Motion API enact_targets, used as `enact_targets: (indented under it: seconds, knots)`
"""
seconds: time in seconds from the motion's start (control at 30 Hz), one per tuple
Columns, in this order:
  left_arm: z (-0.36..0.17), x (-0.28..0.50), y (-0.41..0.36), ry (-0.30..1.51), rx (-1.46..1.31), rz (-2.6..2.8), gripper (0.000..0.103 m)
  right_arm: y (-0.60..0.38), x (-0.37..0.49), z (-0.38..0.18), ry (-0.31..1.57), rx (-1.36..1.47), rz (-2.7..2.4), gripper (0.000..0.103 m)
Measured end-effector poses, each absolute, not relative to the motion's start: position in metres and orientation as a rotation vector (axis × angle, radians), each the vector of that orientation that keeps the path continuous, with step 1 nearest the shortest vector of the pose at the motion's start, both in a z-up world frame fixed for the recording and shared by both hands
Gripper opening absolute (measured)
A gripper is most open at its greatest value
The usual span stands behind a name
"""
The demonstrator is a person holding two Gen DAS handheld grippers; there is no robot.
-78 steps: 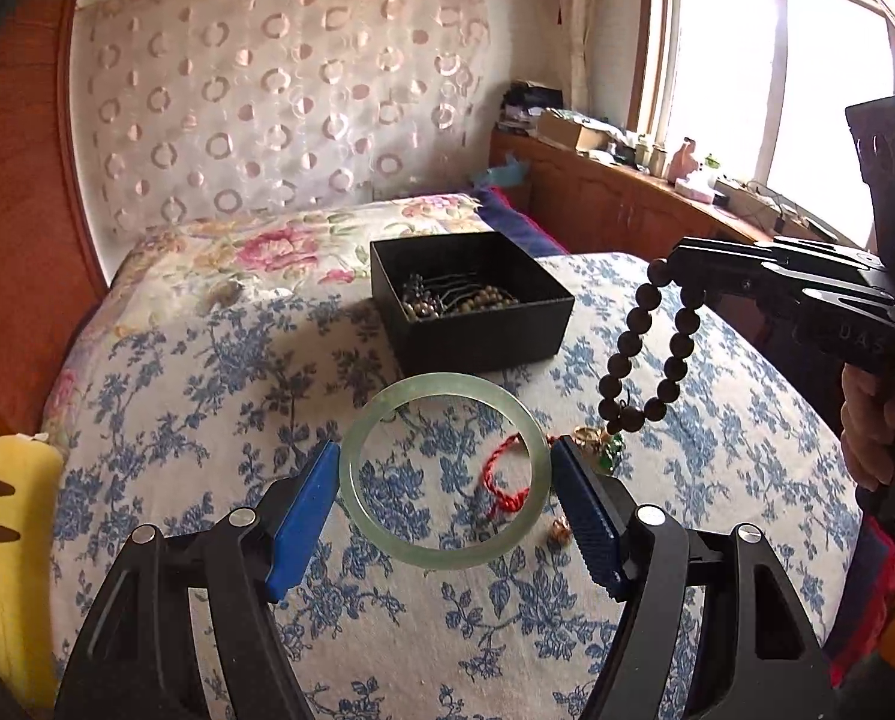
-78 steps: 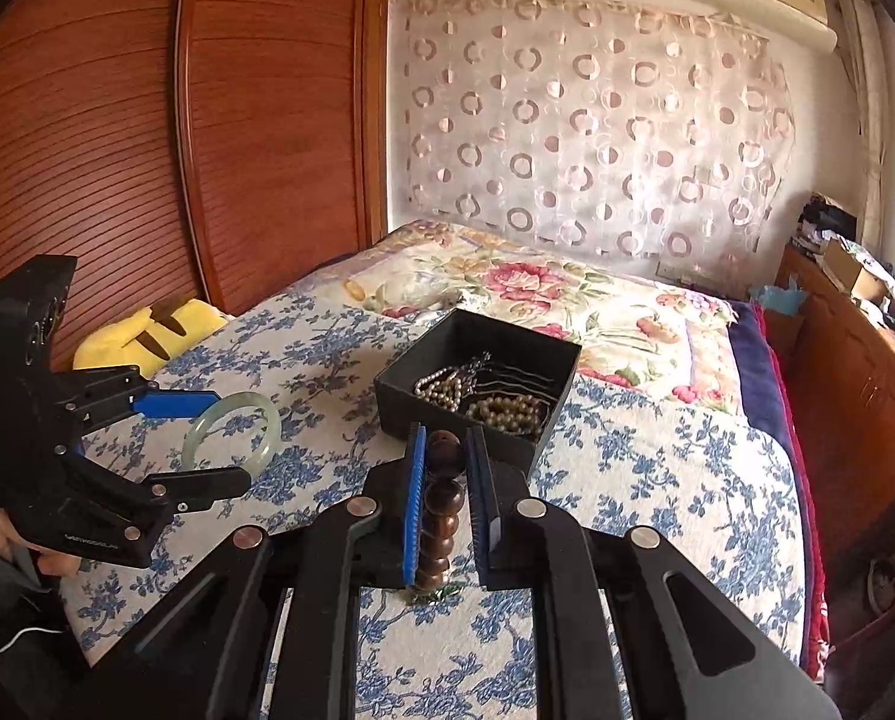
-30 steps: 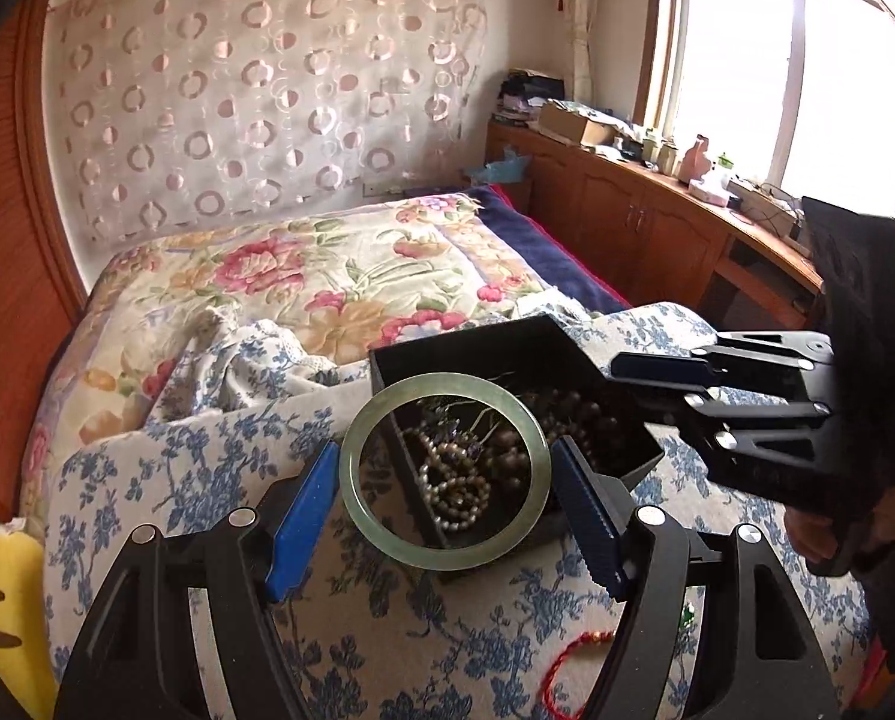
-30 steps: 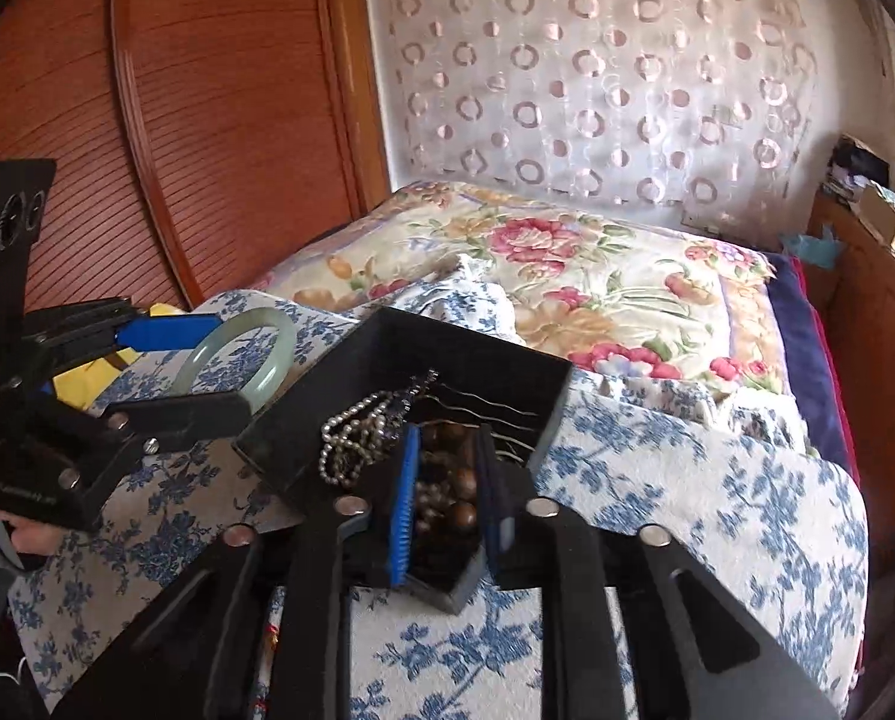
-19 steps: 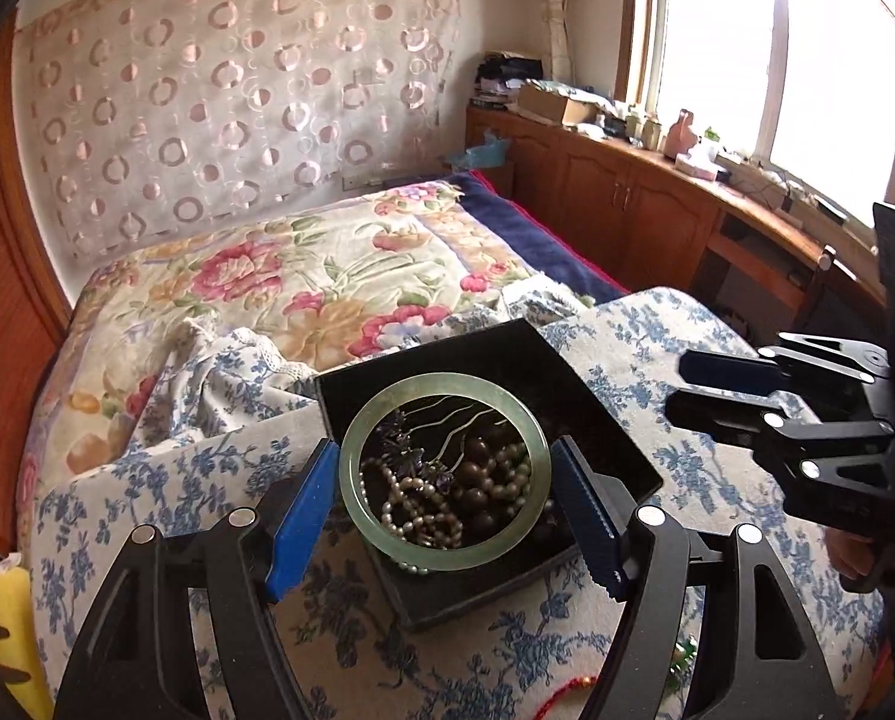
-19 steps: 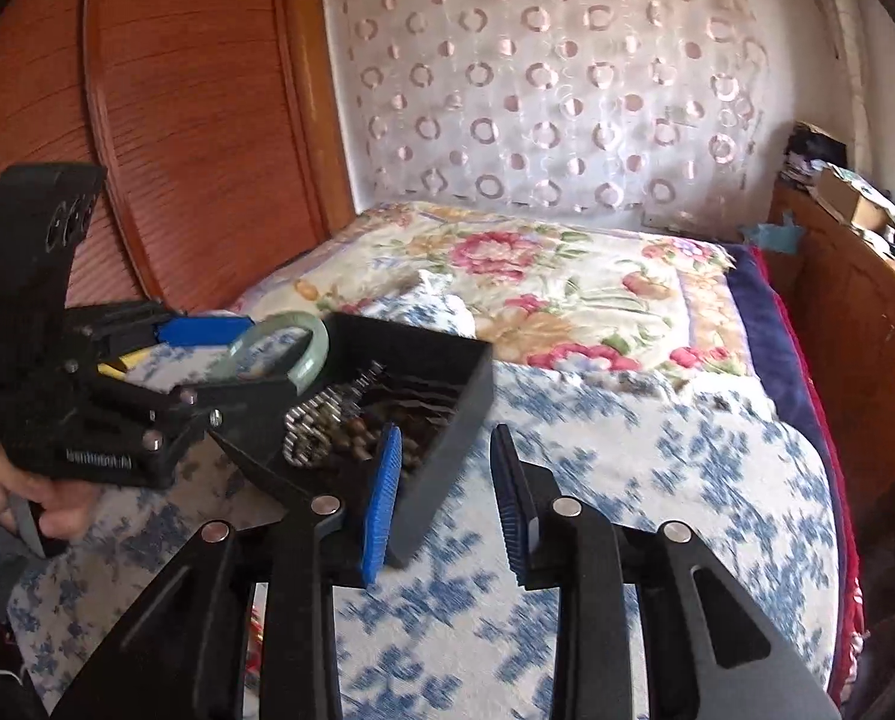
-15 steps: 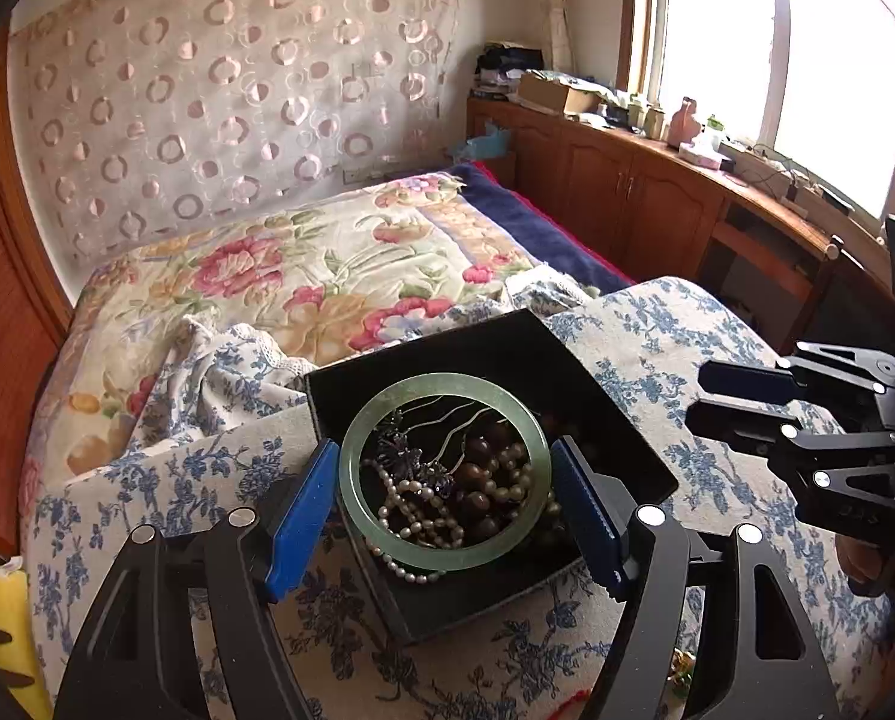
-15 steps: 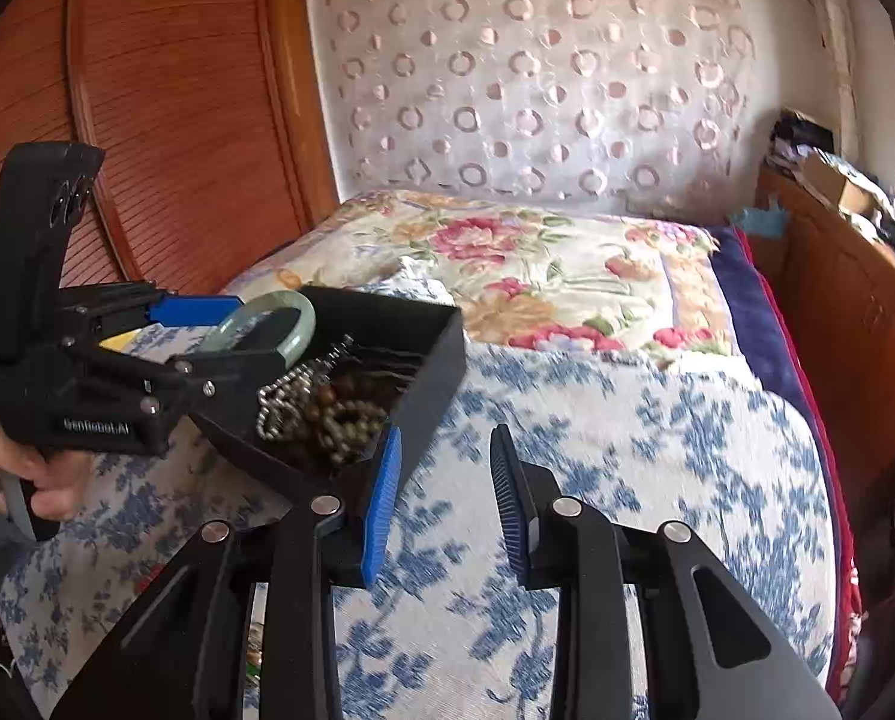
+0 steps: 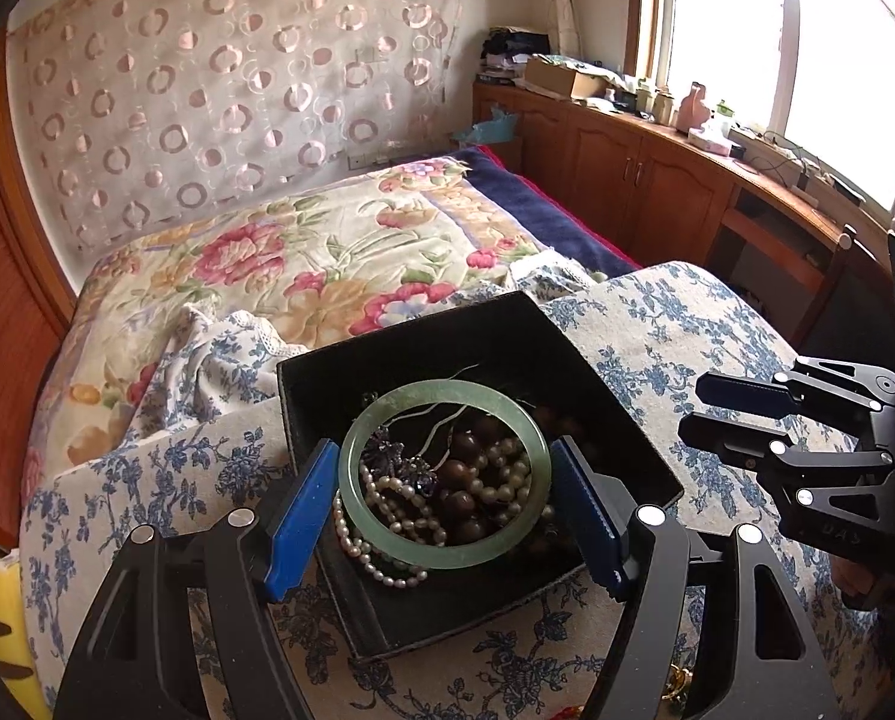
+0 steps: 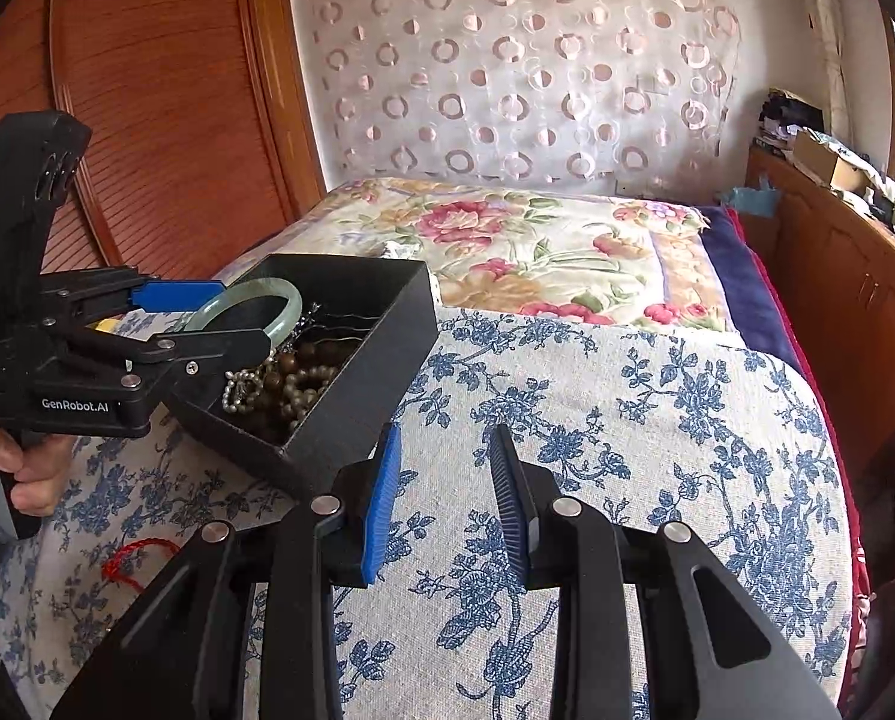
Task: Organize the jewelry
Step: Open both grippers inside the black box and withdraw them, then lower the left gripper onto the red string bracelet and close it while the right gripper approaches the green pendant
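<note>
I have the jade bangle (image 9: 444,473) clamped in my left gripper (image 9: 444,516), just above the black box (image 9: 618,414); next, spread those jaws. My right gripper (image 10: 444,504) hangs beside the box, jaws parted, empty.

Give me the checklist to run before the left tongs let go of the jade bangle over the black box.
1. Jade bangle clamped in left tongs: ok.
2. Bangle over the black box opening, in both views: ok.
3. Right tongs open, empty, clear of the box: ok.
4. Room inside: pearl strand and brown beads already fill the bottom; cannot tell.
5. Bangle level: ok.
6. Red cord still on the bedspread: not ok.
</note>
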State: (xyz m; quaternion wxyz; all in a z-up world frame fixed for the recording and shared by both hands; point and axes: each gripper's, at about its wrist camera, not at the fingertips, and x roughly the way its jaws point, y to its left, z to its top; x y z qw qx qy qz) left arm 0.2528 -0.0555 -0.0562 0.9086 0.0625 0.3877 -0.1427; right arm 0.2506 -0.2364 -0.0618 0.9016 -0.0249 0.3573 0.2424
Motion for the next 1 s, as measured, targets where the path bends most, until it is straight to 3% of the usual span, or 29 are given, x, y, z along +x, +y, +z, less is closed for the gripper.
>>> enact_targets:
  seconds: [0.1, 0.23, 0.6, 1.0]
  knots:
    - [-0.057, 0.251, -0.056, 0.790, 0.138, -0.284, 0.069, -0.236, 0.250, -0.062, 0.740, -0.051, 0.501, 0.033]
    - [-0.052, 0.246, -0.055, 0.763, 0.135, -0.274, 0.077, -0.236, 0.250, -0.061, 0.738, -0.056, 0.499, 0.033]
    - [-0.038, 0.200, -0.032, 0.739, 0.089, -0.301, 0.077, -0.228, 0.229, -0.038, 0.721, -0.096, 0.522, 0.033]
    - [-0.083, 0.165, -0.024, 0.868, 0.129, -0.370, 0.078, -0.213, 0.184, -0.055, 0.795, -0.128, 0.551, 0.033]
